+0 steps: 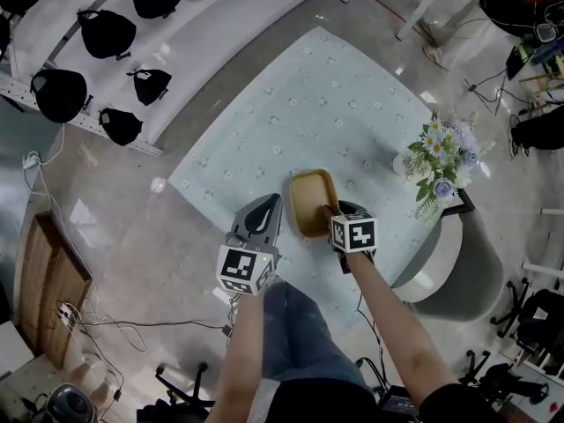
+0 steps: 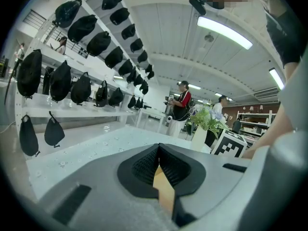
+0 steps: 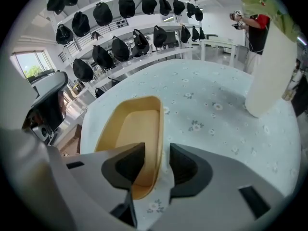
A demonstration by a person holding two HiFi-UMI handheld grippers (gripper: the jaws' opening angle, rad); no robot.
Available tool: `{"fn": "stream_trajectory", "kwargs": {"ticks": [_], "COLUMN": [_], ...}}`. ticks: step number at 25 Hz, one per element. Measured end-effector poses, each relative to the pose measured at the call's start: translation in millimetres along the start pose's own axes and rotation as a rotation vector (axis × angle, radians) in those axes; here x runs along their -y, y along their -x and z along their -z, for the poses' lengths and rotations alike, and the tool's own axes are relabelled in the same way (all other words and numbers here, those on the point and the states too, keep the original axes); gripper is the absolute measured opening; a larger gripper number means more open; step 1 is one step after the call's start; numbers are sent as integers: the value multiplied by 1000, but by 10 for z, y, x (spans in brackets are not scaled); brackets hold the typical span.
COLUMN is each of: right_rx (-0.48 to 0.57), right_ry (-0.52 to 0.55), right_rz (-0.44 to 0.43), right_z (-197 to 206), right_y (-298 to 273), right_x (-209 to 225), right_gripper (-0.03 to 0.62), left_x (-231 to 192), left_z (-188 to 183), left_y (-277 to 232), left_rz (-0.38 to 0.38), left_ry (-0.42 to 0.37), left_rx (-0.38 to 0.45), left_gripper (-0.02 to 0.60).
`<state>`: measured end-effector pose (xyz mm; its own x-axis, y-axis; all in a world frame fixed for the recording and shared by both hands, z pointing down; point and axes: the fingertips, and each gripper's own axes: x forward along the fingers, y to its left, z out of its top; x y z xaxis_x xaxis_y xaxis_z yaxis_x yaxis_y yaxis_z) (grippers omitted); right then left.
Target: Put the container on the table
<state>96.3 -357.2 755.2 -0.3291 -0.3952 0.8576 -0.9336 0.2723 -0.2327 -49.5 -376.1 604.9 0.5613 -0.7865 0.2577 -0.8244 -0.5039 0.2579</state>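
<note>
Container (image 3: 127,129) on tabletop (image 3: 216,129): light, stiff (likely slick), take by rim. Right gripper (image 3: 156,154) jaws spread; left gripper (image 2: 159,165) jaws pressed together.

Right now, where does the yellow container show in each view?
Head view: container at centre, near the close edge of the table.
Left gripper view: not clearly in it; a tan sliver in the jaw gap can't be identified.
Right gripper view: lower left, its rim between the open jaws of the right gripper.
Shared landmark: the vase of flowers.

Floral-cloth table (image 1: 335,104): tan container (image 1: 310,203) near edge, flower vase (image 3: 269,71) apart.
</note>
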Motion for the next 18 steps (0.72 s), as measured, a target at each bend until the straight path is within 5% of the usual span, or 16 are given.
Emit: {"fn": "stream_trajectory", "kwargs": {"ticks": [8, 13, 16, 18], "right_rx": [99, 320, 492, 559], "right_ry": [-15, 25, 53, 61], "right_rz": [26, 18, 28, 26], "right_z": [-146, -532, -775, -841], "right_y": [290, 824, 1229, 1475], "right_x": [60, -23, -54, -83], "right_gripper": [146, 114, 9, 0], "left_x": [55, 125, 237, 340], "left_z": [-75, -314, -499, -601], "left_y": [26, 58, 88, 160], "left_rz": [4, 6, 22, 28], "left_ry": [-15, -37, -63, -74], "left_rx": [13, 48, 70, 78], "left_gripper": [2, 2, 2, 2]}}
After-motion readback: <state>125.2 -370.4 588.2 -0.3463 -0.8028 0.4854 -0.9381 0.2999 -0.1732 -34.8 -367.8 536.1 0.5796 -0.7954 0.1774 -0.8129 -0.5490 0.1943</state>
